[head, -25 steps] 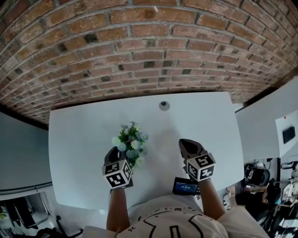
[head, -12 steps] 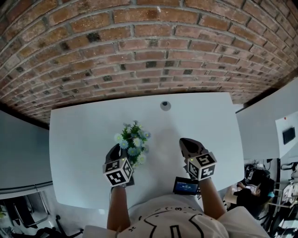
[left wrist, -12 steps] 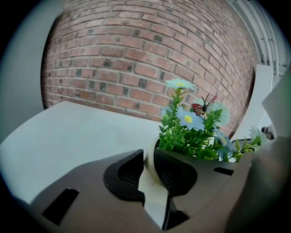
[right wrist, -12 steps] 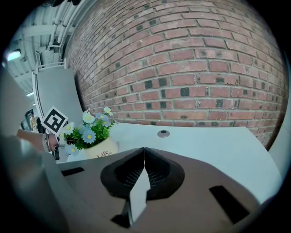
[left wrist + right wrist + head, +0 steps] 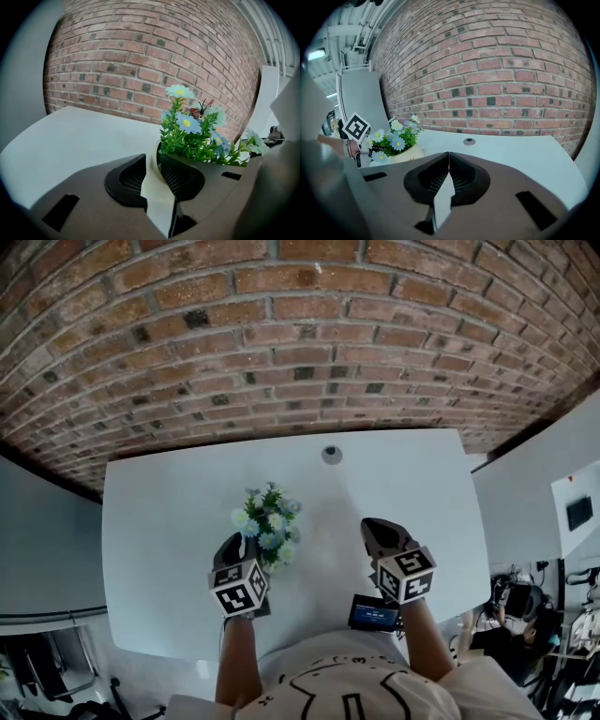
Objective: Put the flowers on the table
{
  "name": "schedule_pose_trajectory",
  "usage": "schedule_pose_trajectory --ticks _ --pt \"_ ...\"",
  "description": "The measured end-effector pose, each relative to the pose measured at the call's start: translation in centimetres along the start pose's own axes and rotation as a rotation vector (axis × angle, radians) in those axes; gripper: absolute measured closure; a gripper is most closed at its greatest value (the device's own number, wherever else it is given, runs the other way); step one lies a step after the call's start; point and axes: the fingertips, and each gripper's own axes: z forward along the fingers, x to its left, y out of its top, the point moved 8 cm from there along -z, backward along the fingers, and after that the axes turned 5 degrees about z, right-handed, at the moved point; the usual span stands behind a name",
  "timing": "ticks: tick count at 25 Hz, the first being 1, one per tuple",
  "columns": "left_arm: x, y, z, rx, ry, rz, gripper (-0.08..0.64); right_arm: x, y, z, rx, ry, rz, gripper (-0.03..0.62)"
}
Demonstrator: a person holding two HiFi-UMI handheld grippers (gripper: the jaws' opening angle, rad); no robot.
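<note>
"What does the head view give you?"

"My left claw (image 5: 234,542) sits against the flowers (image 5: 268,521). They stand left of the middle of the desk (image 5: 159,512), nearer its near edge than its far one. My right claw (image 5: 378,532) hovers well apart from them, over the right half. A small round disc (image 5: 330,454) lies by the middle of the far edge, and a dark device (image 5: 373,614) sits at the near edge. From up there I can't read either grip."

"And the left gripper view?"

"That settles it. The jaws are pinched on the cream wall of the pot (image 5: 152,176), and the blooms rise just behind the right jaw. A small butterfly (image 5: 201,108) is perched among them."

"The right gripper view?"

"The jaws are pressed together, tips touching, with nothing between them. Only this view shows the pot from the side, at the left, beside my left claw's marker cube (image 5: 356,126). I can't tell whether its base touches the desk."
</note>
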Motion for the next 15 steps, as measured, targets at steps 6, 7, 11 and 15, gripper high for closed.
schedule_pose_trajectory --ticks 6,7,11,15 --pt "0.2 0.2 -1.8 -0.033 0.001 -0.008 0.456 1.0 0.5 -1.7 -0.045 -0.004 -0.006 0.575" --pt "0.1 0.2 -2.2 -0.041 0.002 -0.007 0.459 1.2 0.7 -2.0 -0.054 -0.003 -0.010 0.575" --pt "-0.1 0.7 -3.9 -0.071 0.001 0.010 0.467 2.2 1.0 -3.4 -0.088 -0.001 -0.013 0.575" --pt "0.0 1.2 -5.7 -0.110 -0.006 0.007 0.485 3.2 1.2 -4.7 -0.117 0.005 -0.021 0.575"
